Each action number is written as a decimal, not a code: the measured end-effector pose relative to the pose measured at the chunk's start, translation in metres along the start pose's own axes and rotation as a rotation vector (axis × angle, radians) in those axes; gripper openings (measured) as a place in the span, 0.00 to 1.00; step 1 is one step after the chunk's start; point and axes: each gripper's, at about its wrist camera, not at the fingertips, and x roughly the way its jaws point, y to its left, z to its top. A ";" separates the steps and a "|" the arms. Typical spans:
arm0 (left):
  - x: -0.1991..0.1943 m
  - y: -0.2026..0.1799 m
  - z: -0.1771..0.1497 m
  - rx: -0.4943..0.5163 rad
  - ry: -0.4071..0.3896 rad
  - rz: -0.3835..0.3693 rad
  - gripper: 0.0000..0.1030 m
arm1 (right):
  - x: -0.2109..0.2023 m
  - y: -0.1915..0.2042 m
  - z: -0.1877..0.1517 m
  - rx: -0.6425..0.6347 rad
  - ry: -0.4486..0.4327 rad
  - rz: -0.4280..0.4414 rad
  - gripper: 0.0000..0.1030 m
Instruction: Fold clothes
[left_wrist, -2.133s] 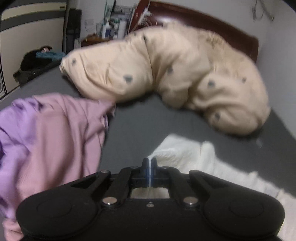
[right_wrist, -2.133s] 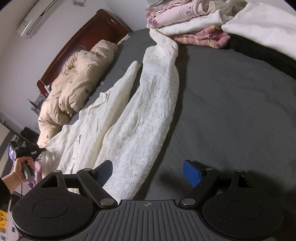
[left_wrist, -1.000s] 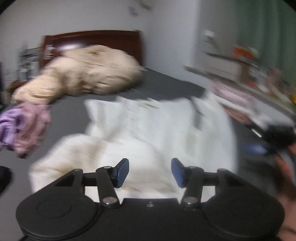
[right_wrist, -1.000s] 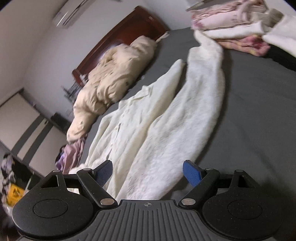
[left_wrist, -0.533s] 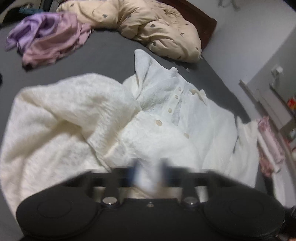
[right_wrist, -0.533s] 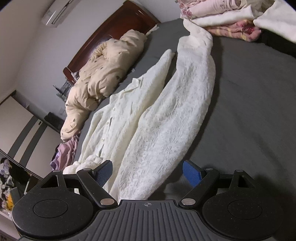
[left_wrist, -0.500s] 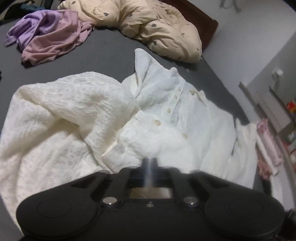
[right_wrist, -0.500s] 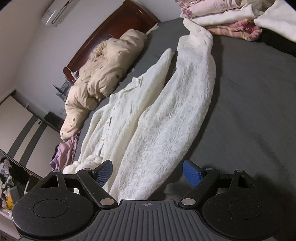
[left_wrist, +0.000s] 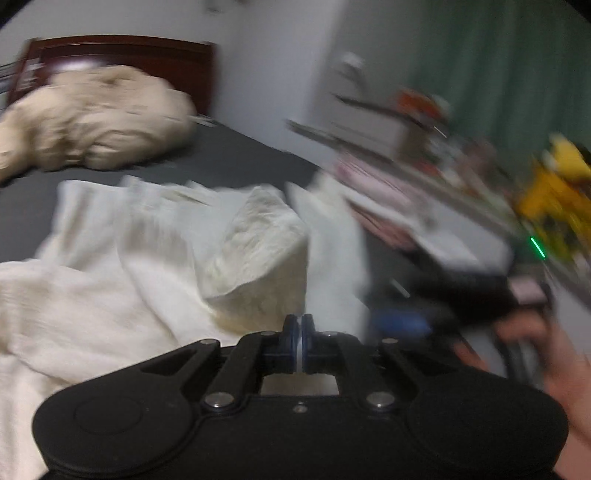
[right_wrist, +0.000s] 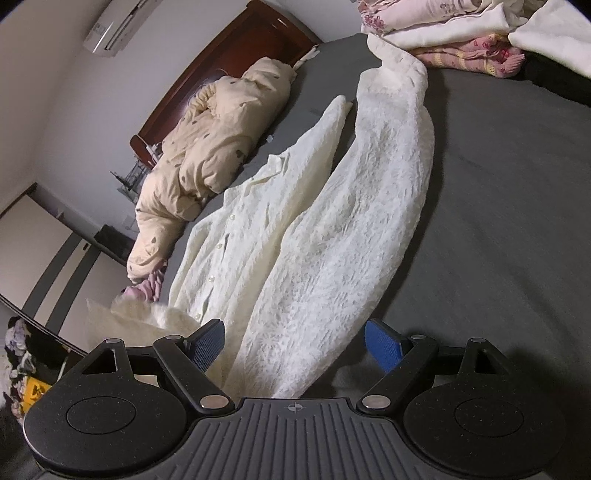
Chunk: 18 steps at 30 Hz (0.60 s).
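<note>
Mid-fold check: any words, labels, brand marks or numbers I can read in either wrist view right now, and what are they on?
No readable text in either view.
Right gripper: a small crosshair mark on its body, no lettering.
Yellow item at the lower left edge: dark markings, too small to read.
Air conditioner: no legible badge.
Left wrist view: motion blur, shelf clutter unreadable.

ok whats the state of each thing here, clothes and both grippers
left gripper: shut on a raised fold of the white shirt
right gripper: open, jaws wide, shirt hem between them but not gripped
white shirt: buttoned, spread long on the bed, not yet folded
beige duvet: bunched up by the headboard
purple garment: crumpled, unfolded
pink and white clothes: folded, stacked at the bed's edge
</note>
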 end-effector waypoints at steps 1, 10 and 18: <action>0.002 -0.008 -0.007 0.028 0.032 -0.009 0.04 | 0.001 0.001 0.000 0.001 0.005 0.008 0.81; -0.049 0.020 -0.017 0.067 -0.010 0.170 0.41 | 0.005 0.018 -0.007 -0.083 0.050 0.088 0.81; -0.075 0.134 0.003 0.324 0.144 0.726 0.51 | 0.008 0.049 -0.025 -0.315 0.113 0.100 0.81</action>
